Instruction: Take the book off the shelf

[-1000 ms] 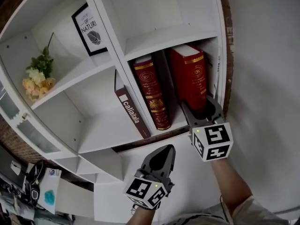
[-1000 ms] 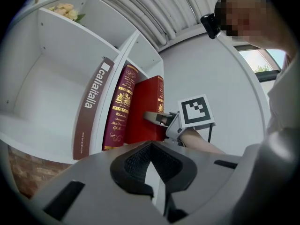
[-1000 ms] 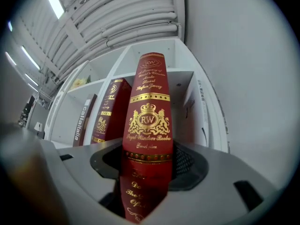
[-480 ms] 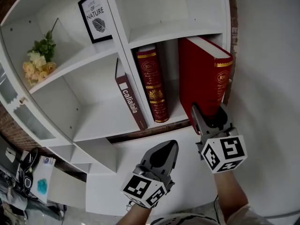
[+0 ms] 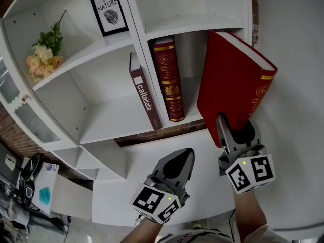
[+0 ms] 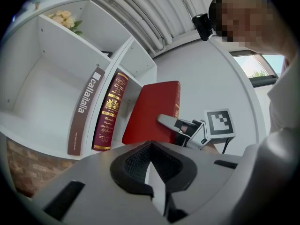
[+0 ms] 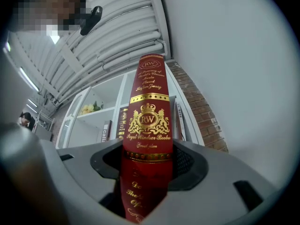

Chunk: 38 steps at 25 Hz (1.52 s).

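Observation:
A thick bright red book (image 5: 230, 85) with gold print on its spine (image 7: 147, 125) is out of the white shelf (image 5: 167, 130) and tilts to the right in the air. My right gripper (image 5: 234, 130) is shut on its lower end, the spine between the pads. A darker red book (image 5: 168, 80) still stands in the right compartment. My left gripper (image 5: 178, 166) hangs below the shelf, shut, with nothing in it. In the left gripper view the red book (image 6: 152, 111) and the right gripper (image 6: 187, 128) show ahead.
A brown book (image 5: 145, 97) leans in the middle compartment. A framed picture (image 5: 108, 9) and a bunch of flowers (image 5: 44, 52) sit on upper shelves. A brick wall edge (image 7: 199, 107) and plain white wall lie right of the shelf.
The bright red book has come forward out of its compartment with my right gripper and now tilts to the right. The left gripper has barely moved.

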Available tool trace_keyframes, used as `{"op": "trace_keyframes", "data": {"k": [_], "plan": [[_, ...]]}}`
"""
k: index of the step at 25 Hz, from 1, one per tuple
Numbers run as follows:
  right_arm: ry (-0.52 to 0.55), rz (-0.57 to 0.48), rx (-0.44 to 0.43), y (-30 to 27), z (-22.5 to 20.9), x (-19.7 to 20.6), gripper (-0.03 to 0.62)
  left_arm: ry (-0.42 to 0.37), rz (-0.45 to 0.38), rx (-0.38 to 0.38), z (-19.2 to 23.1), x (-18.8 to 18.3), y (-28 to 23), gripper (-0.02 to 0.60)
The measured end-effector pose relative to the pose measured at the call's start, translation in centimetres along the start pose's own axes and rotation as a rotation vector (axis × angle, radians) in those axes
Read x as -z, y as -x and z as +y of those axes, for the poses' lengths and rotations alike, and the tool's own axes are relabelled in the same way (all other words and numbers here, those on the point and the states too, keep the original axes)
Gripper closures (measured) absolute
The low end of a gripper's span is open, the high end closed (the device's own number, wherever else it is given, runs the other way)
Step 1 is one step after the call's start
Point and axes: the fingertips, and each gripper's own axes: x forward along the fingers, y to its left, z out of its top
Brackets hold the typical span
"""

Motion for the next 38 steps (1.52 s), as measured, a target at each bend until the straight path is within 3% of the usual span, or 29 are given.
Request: {"op": "trace_keyframes", "data": {"k": [18, 38], "plan": [[0.071, 0.01, 0.142, 10.2, 9.4, -1.5, 0.345, 0.038, -0.003, 0.152, -2.6, -0.9, 10.8, 0.571], [0.061, 0.012, 0.046, 13.4, 22.8, 0.1, 0.345, 0.02, -0.044, 0.089, 0.3, -3.8, 22.3, 0.571]]}}
